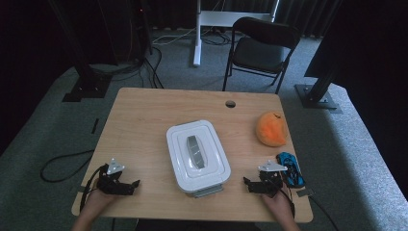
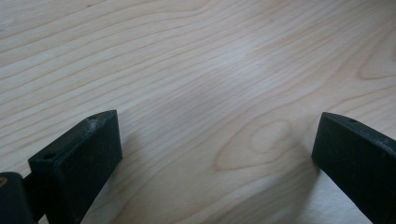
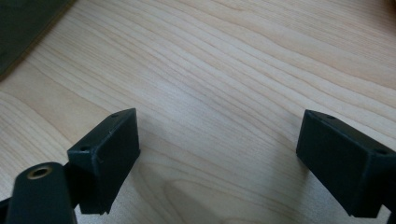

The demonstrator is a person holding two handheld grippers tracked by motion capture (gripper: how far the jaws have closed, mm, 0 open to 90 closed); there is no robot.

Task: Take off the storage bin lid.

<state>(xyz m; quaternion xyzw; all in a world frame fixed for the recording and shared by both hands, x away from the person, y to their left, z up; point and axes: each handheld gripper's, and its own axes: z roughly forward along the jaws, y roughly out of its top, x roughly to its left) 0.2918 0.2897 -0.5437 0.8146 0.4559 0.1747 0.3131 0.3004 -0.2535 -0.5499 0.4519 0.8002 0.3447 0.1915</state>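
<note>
A white lidded container [image 1: 197, 156] with a grey handle on its lid sits in the middle of the wooden table [image 1: 144, 120]. To its right lie an orange round plush [image 1: 271, 128] and a blue toy car [image 1: 290, 169]. My left gripper [image 1: 126, 186] rests near the front left edge, open, with bare wood between its jaws; its fingertips [image 2: 88, 154] frame only tabletop. My right gripper [image 1: 254, 185] rests near the front right edge, just left of the car, also open over bare wood, one fingertip [image 3: 109, 154] showing at the left.
A black folding chair [image 1: 260, 45] stands behind the table, and a white desk leg [image 1: 197, 33] beside it. Black stand bases [image 1: 86, 89] flank the table on grey carpet, with cables trailing. A round hole [image 1: 230, 103] is in the table's far edge.
</note>
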